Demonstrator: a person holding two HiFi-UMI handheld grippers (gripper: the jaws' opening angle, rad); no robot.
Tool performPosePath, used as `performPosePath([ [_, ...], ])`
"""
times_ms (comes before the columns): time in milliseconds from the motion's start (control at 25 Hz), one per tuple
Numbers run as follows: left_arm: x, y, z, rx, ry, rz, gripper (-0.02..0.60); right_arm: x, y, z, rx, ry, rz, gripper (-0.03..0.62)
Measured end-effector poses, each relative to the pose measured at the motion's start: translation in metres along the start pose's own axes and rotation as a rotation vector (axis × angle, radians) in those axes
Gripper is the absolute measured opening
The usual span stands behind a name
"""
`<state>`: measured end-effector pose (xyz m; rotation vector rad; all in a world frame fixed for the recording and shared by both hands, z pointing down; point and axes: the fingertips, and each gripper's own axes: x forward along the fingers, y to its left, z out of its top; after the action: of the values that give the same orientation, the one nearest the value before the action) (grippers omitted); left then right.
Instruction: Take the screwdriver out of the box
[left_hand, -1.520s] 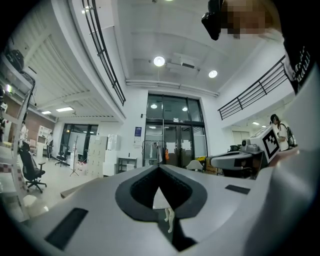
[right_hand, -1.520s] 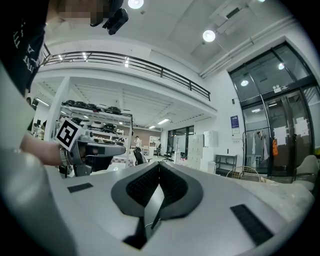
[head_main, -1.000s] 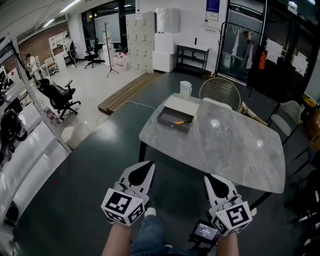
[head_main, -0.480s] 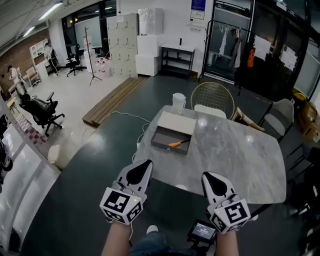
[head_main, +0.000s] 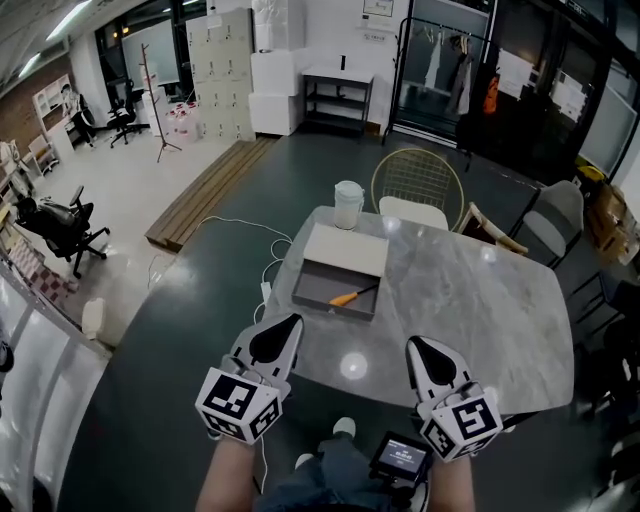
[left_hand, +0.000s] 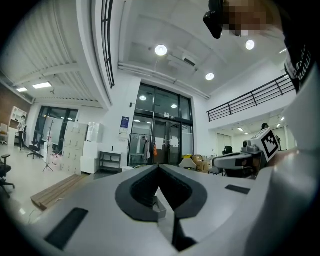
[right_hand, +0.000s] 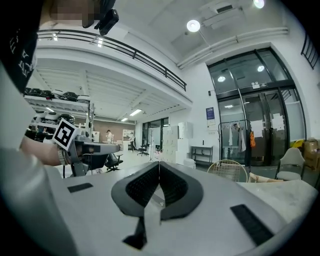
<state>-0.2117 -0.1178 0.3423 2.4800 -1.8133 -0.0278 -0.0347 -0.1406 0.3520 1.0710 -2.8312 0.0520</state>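
Open office hall. Grey marble table (head_main: 470, 290). On it, a shallow dark-grey open box (head_main: 330, 309) holding an orange-handled screwdriver (head_main: 352, 297), seemingly diagonal. My left gripper (head_main: 289, 322) and right gripper (head_main: 413, 344) are clenched empty, near the table's edge; I'd open one, then reach for the handle.

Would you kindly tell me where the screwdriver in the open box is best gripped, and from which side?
Take the screwdriver by its orange handle, the thicker end; it lies flat in the open box. Come down from above, jaws across the handle: the box walls would probably block a level approach, and the thin shaft offers less hold.
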Motion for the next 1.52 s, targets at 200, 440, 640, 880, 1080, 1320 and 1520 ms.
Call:
performPosePath([
  [200,0.047,0.021,-0.011,-0.003,0.043,0.013,0.011,0.037,-0.037,-0.006,0.002,0.019,0.011,0.025],
  [440,0.116,0.041,-0.026,0.009,0.098,0.01,0.011,0.078,-0.091,-0.015,0.013,0.037,0.011,0.025],
  [640,0.165,0.049,-0.041,0.012,0.158,0.01,0.011,0.103,-0.137,-0.026,0.042,0.056,0.009,0.026],
  [880,0.204,0.055,-0.054,0.002,0.21,0.017,0.012,0.119,-0.176,-0.032,0.074,0.08,-0.002,0.026],
  [1080,0.227,0.054,-0.077,0.009,0.297,-0.017,0.014,0.126,-0.196,-0.046,0.094,0.101,-0.014,0.025],
  [1320,0.25,0.047,-0.116,0.036,0.464,-0.128,0.146,0.127,-0.217,-0.059,0.129,0.123,-0.065,0.025],
  [1520,0.257,0.042,-0.163,0.098,0.622,-0.227,0.146,0.125,-0.225,-0.083,0.164,0.163,-0.118,0.025],
])
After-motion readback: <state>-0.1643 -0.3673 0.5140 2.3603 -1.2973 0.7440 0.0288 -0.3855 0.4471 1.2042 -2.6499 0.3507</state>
